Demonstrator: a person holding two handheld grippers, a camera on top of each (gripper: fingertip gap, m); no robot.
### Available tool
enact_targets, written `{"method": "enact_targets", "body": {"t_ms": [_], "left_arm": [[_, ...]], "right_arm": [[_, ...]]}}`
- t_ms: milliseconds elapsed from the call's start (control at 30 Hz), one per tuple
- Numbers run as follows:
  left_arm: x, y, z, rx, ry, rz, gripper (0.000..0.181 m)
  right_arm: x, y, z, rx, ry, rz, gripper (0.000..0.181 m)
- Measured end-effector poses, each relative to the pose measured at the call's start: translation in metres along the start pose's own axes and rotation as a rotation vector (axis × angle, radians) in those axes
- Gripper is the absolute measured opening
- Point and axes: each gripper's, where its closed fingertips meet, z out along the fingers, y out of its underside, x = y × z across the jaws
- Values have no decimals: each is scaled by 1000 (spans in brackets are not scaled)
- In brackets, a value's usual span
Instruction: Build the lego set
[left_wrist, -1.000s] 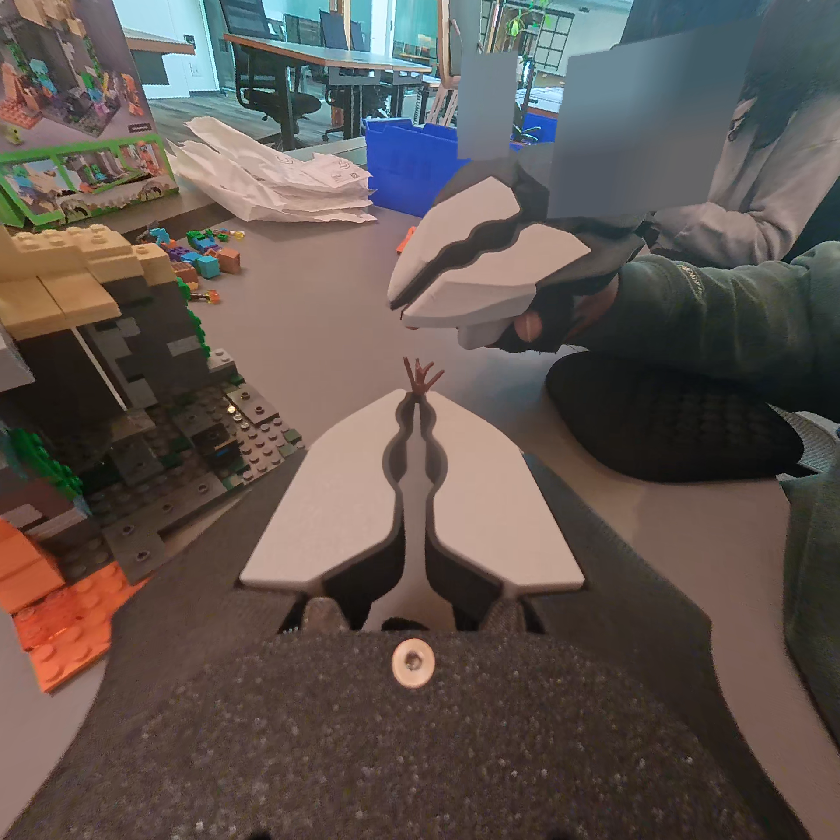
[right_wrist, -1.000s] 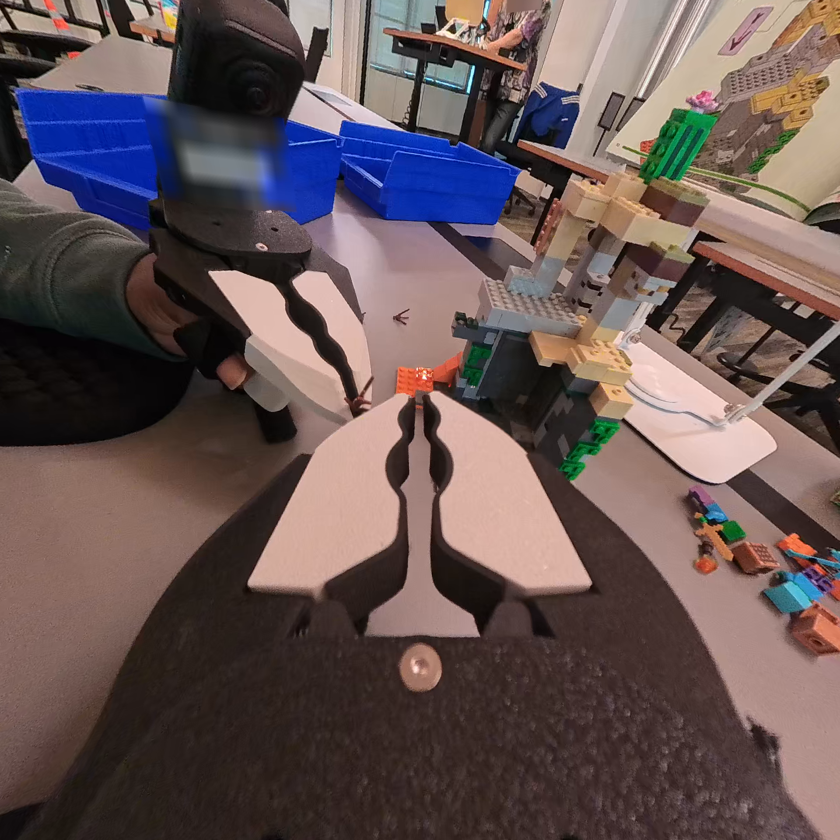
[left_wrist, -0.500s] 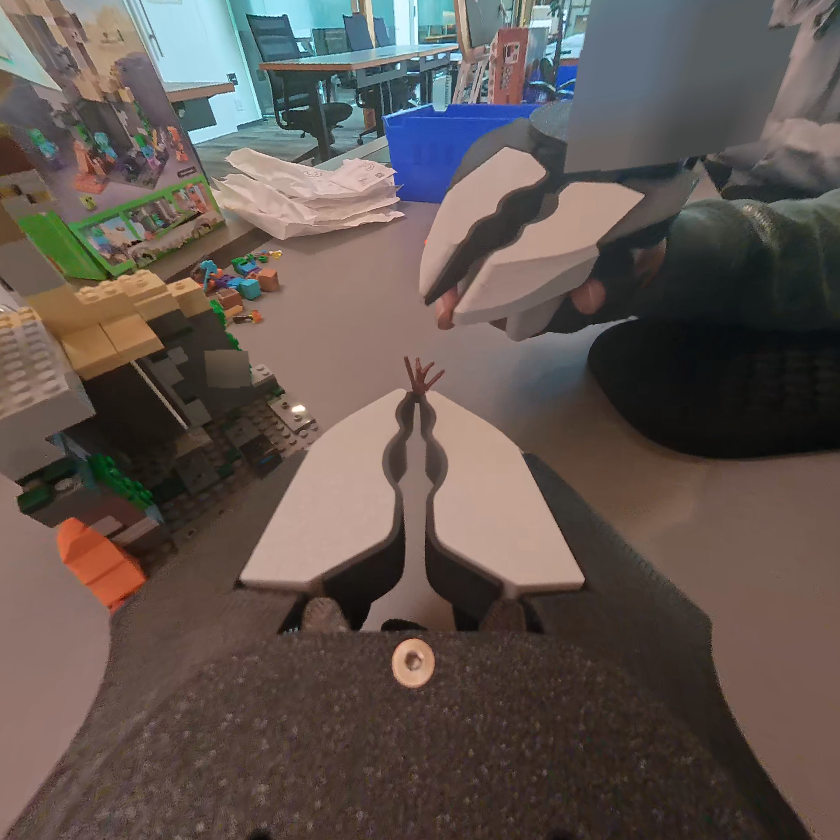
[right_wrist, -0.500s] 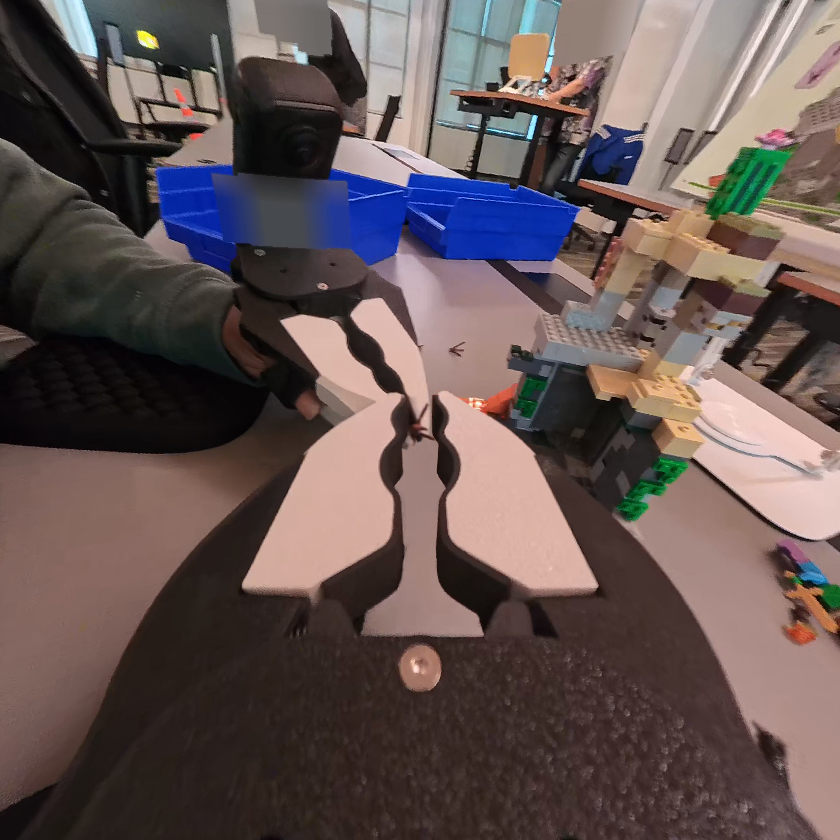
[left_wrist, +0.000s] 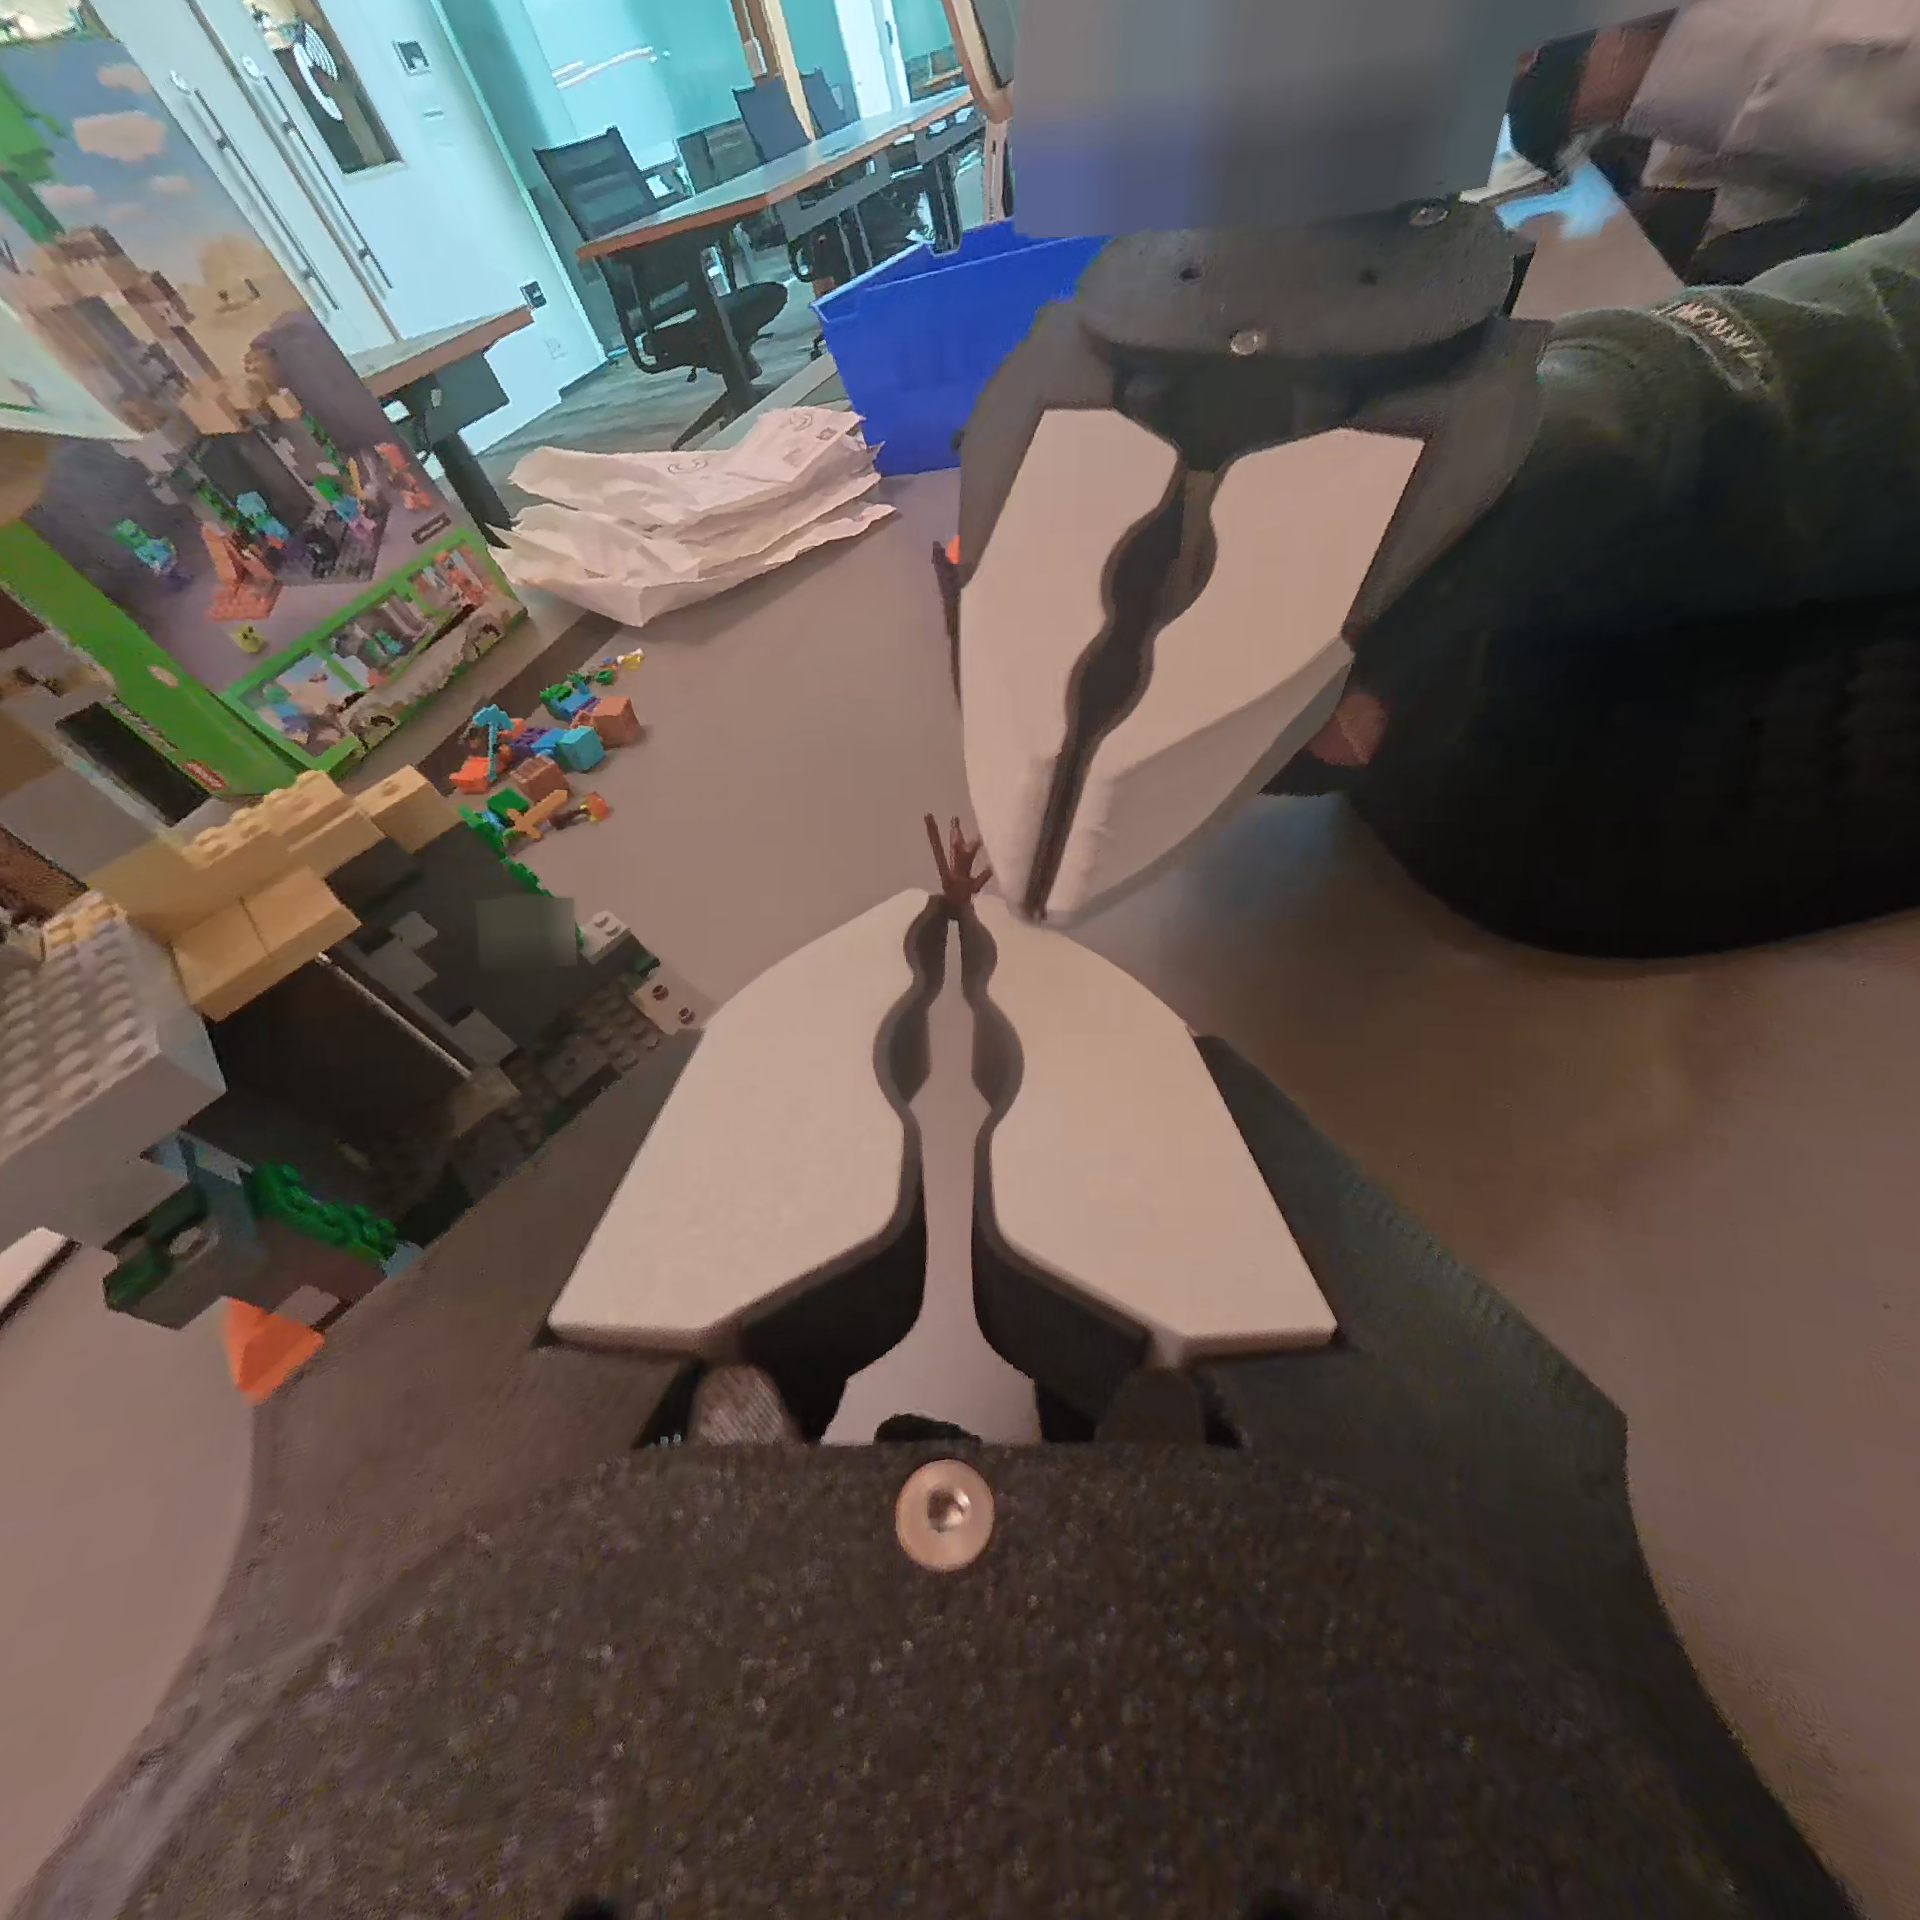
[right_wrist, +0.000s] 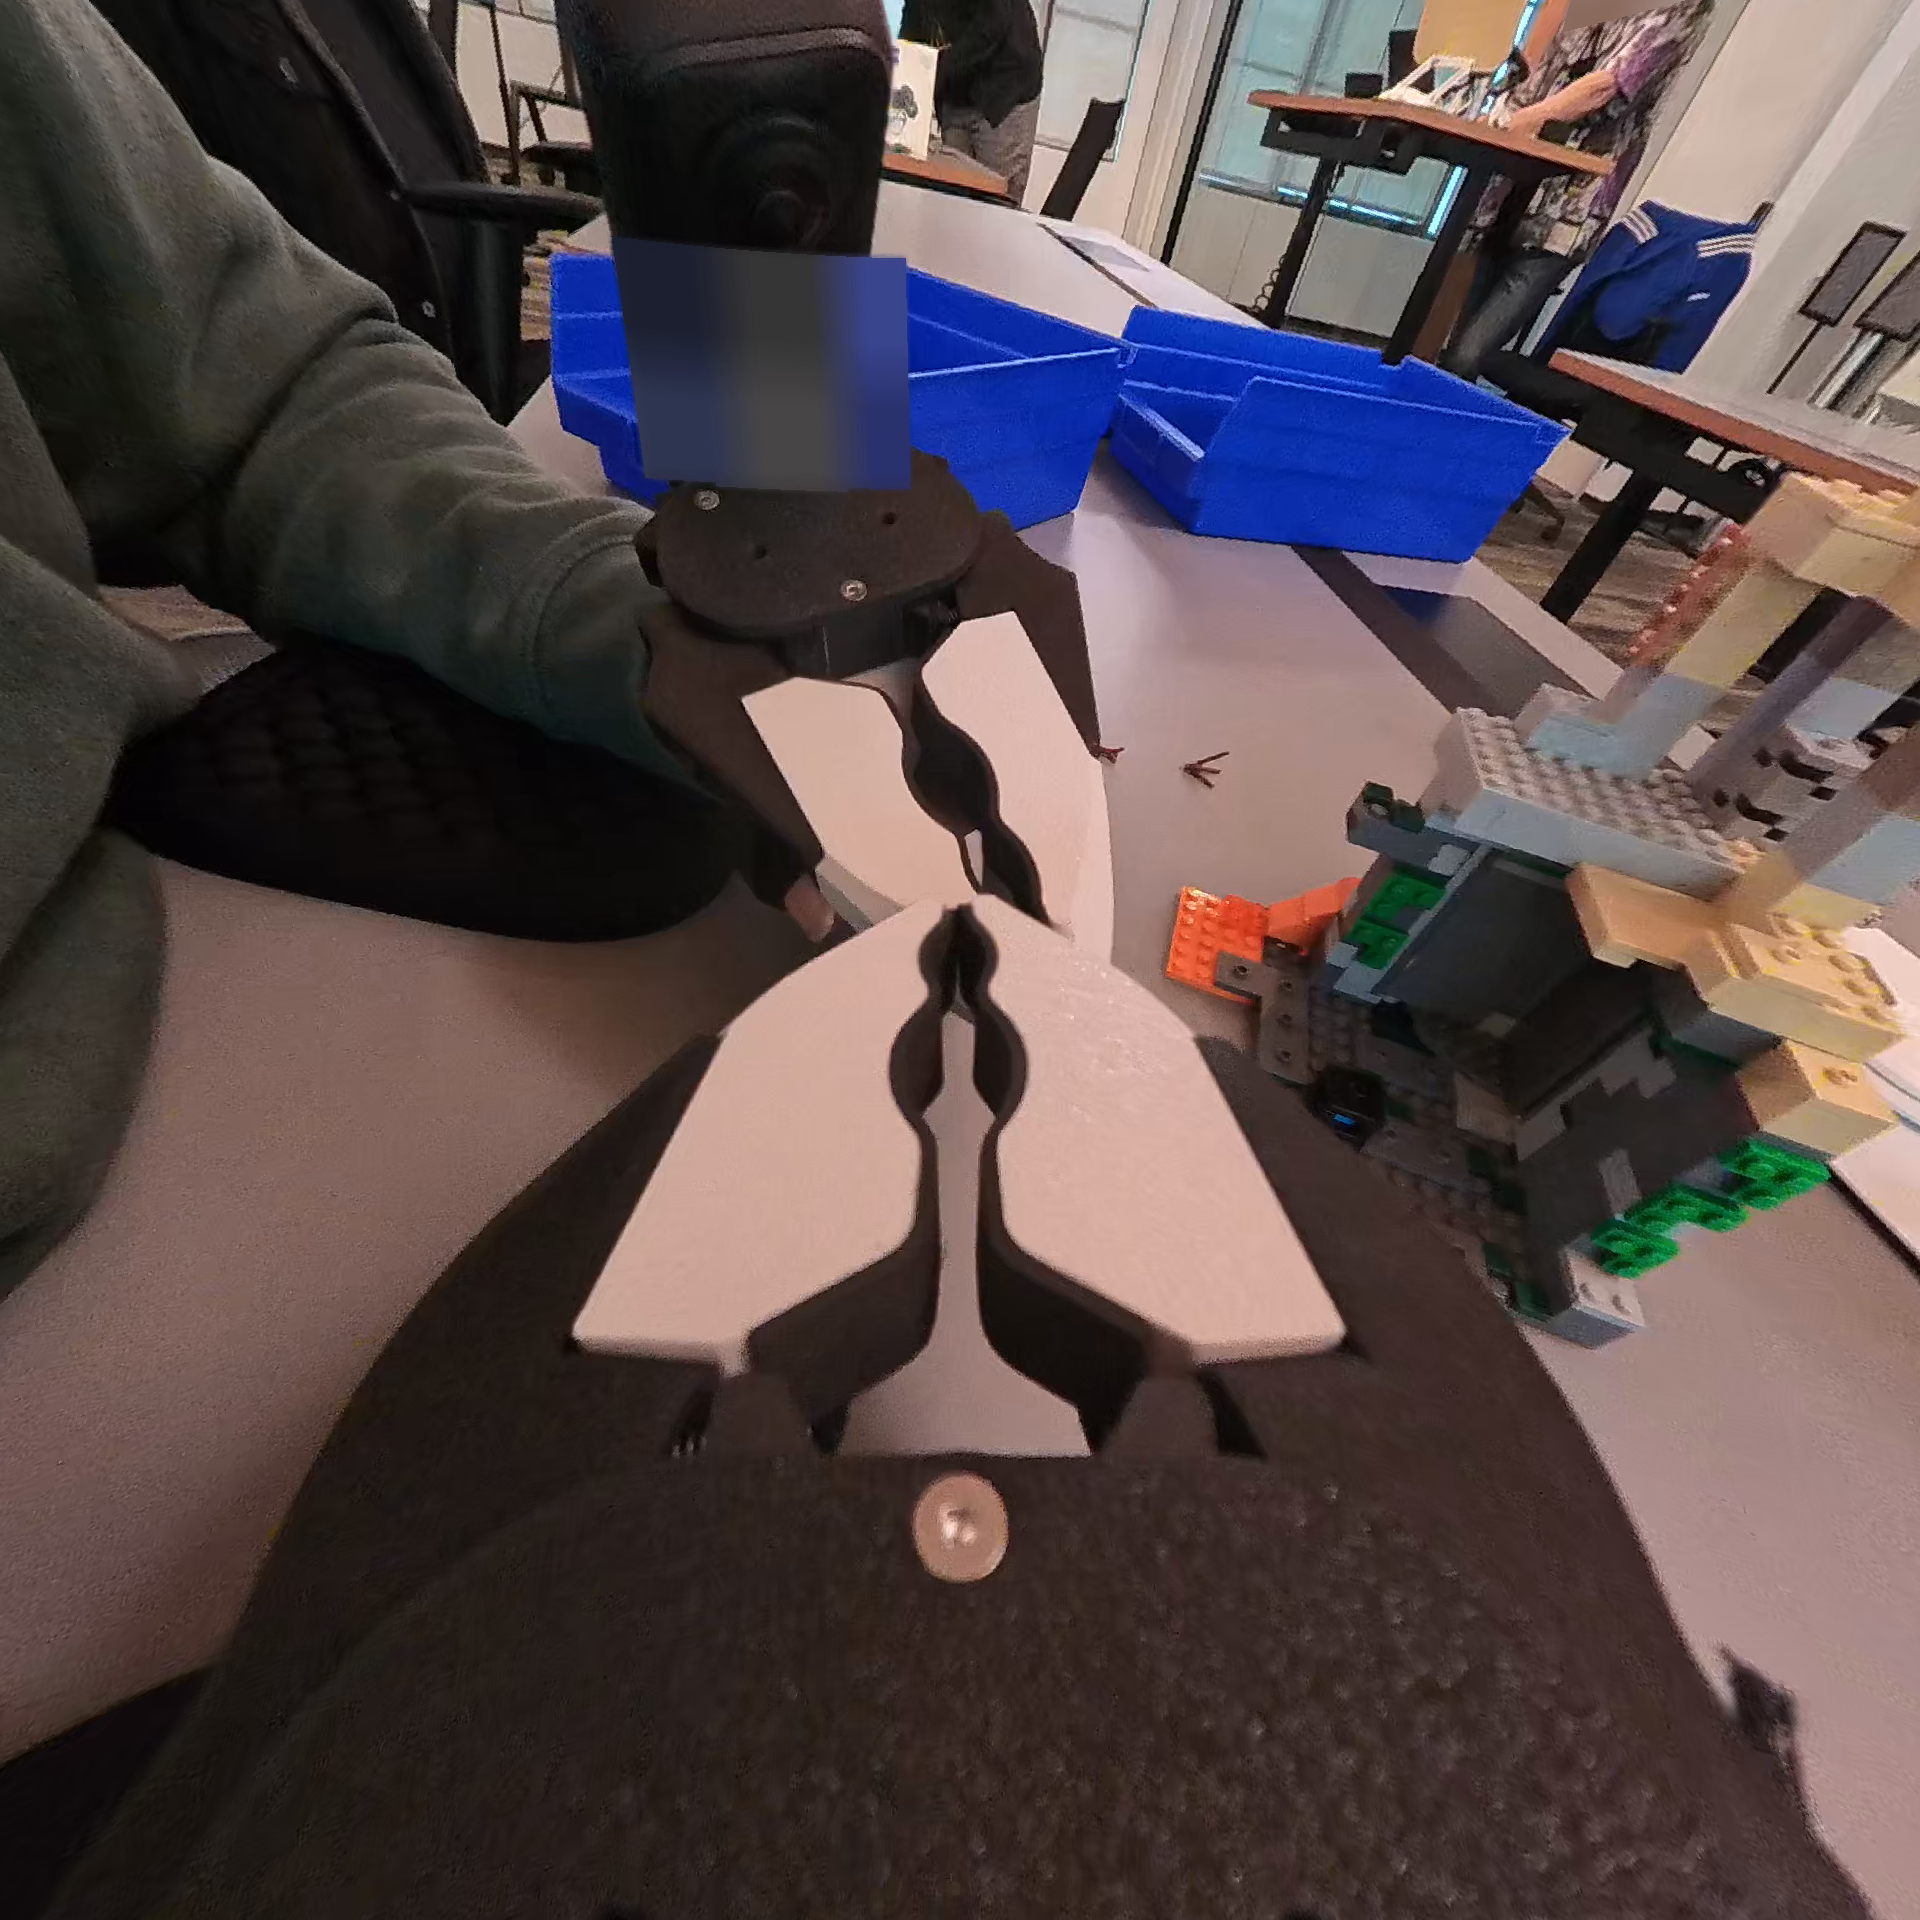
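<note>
My left gripper (left_wrist: 954, 909) is shut on a small brown twig-shaped Lego piece (left_wrist: 956, 857), which sticks up out of its tips. My right gripper (left_wrist: 1034, 906) points down from the upper right with its jaws closed to a thin slit. Its tips touch the left gripper's tips right beside the twig, and I cannot tell whether they pinch it. In the right wrist view my right gripper (right_wrist: 961, 920) meets the left gripper (right_wrist: 1044, 914) tip to tip. The partly built Lego model (left_wrist: 312, 987) stands to the left, and to the right in the right wrist view (right_wrist: 1558, 1039).
Two more brown twig pieces (right_wrist: 1205, 771) lie on the grey table behind the grippers. Loose bricks (left_wrist: 551, 748), the set's box (left_wrist: 239, 499) and white bags (left_wrist: 707, 509) lie beyond the model. Blue bins (right_wrist: 1299, 457) stand at the back. A black cushion (right_wrist: 395, 800) supports the person's arm. The partly built Lego model (left_wrist: 312, 987) sits 15 cm or so from the ends of my left fingers.
The right gripper has swung down and in until its tips meet the left gripper's tips at the twig. The left gripper still holds the twig and has moved nearer the model.
</note>
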Motion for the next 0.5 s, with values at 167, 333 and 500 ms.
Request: {"method": "enact_targets", "body": {"t_ms": [167, 333, 500], "left_arm": [[0, 0, 0, -11, -17, 27, 2], [-3, 2, 0, -30, -43, 47, 2], [-4, 5, 0, -46, -58, 56, 2]], "right_arm": [[0, -2, -2, -1, -4, 0, 0], [12, -6, -10, 21, 46, 20, 5], [13, -3, -9, 12, 47, 25, 8]]}}
